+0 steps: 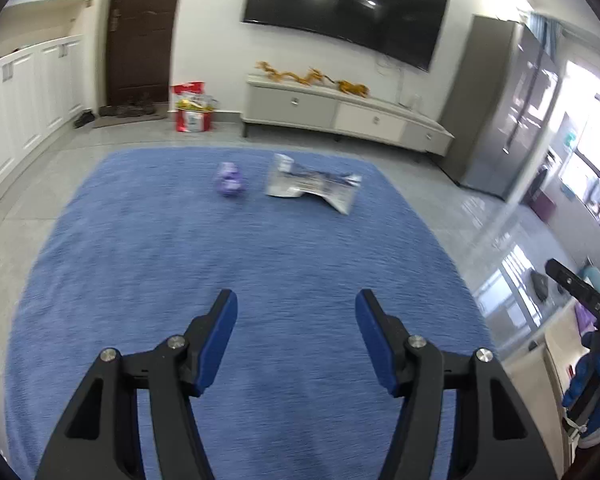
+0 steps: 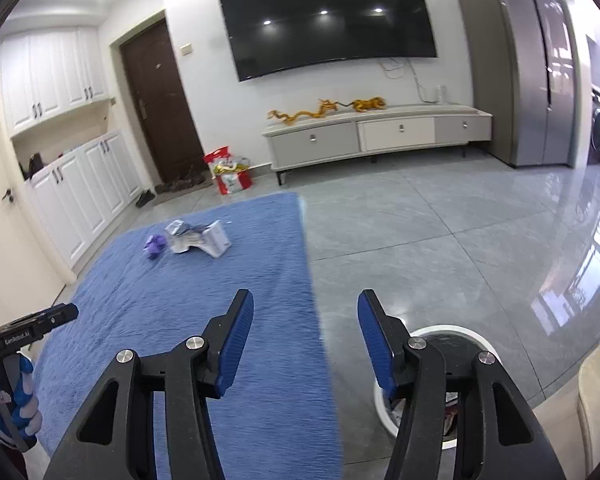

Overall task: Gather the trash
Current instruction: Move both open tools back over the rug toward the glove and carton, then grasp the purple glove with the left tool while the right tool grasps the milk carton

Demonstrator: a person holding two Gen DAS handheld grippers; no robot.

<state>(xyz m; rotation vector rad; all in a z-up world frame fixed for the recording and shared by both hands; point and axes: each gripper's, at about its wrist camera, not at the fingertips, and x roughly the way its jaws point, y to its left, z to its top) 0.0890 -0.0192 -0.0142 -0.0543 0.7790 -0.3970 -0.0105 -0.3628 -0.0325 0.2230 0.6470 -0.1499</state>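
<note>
Two pieces of trash lie on the far part of a blue rug [image 1: 220, 280]: a crumpled purple wrapper [image 1: 230, 180] and, to its right, a flattened silver-white packet [image 1: 312, 184]. The right wrist view shows the same purple wrapper [image 2: 155, 245] and silver packet [image 2: 200, 238] on the rug [image 2: 220, 300]. My left gripper [image 1: 296, 320] hangs open over the near rug with nothing between its blue pads. My right gripper [image 2: 306, 320] is open and empty over the rug's right edge. A white round bin [image 2: 440, 384] with trash inside stands on the tiles under the right finger.
A low TV cabinet [image 2: 380, 136] and a wall TV [image 2: 328, 20] stand beyond the rug. A red bag [image 2: 230, 174] and shoes sit by the dark door [image 2: 160, 108]. White cupboards [image 2: 80, 200] line the left; a grey fridge [image 2: 528, 60] is at the right. A gloved hand [image 2: 16, 400] holds the other gripper.
</note>
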